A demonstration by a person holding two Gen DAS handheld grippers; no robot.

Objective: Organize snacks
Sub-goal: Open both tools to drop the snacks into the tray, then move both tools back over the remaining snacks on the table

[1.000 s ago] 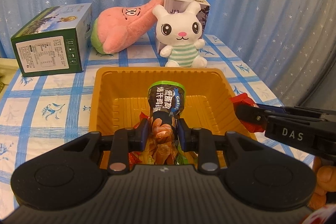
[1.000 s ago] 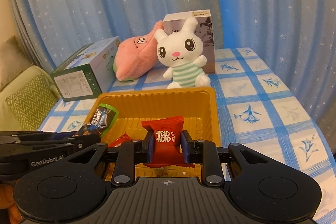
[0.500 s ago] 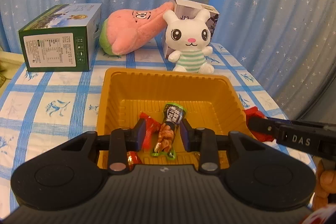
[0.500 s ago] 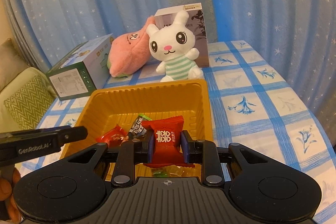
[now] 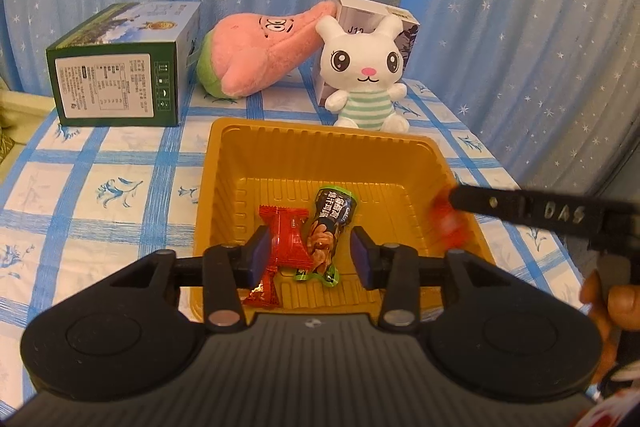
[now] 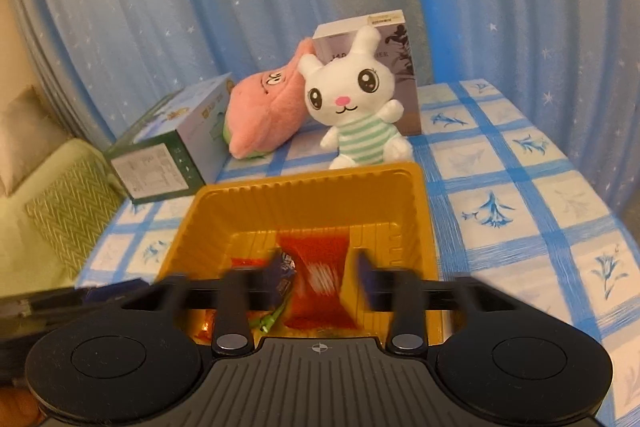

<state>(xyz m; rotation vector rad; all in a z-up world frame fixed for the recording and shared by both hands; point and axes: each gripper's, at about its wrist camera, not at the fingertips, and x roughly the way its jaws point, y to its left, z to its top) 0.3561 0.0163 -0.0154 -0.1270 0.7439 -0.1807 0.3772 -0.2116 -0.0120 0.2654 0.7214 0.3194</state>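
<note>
- Yellow plastic tray (image 5: 424, 151) sits on a table under a blue-and-white checked cloth (image 5: 100, 187), and the snacks lie on its ribbed floor.
- Left gripper (image 5: 310, 255) hangs over the near end of the tray with its jaws spread wide and nothing between the pads.
- Below that gap lie a red snack packet (image 5: 286, 239) and, touching its right side, a dark packet with green ends (image 5: 330, 223); both rest flat on the tray floor.
- Right gripper (image 6: 320, 277) is over the tray's near right part, jaws apart; the fingers are smeared by motion blur.
- A red candy packet (image 6: 320, 263) shows between the right gripper's fingers, blurred, not touched by either pad; whether it is lying on the tray floor or in the air cannot be told.
- In the left wrist view the right gripper's finger (image 5: 520, 207) reaches in from the right over the tray's right wall, with a red blur at its tip.
- Behind the tray, a white plush rabbit (image 5: 368, 75) in a green-striped shirt sits upright just beyond the far rim, leaning on a pale box (image 5: 408, 31).
- A pink plush toy (image 5: 264, 55) lies tilted against that same box, and a green carton (image 5: 120, 67) lies on its side to the left, near the pink toy.
- Blue curtains with white stars (image 5: 500, 7) hang behind the table.
</note>
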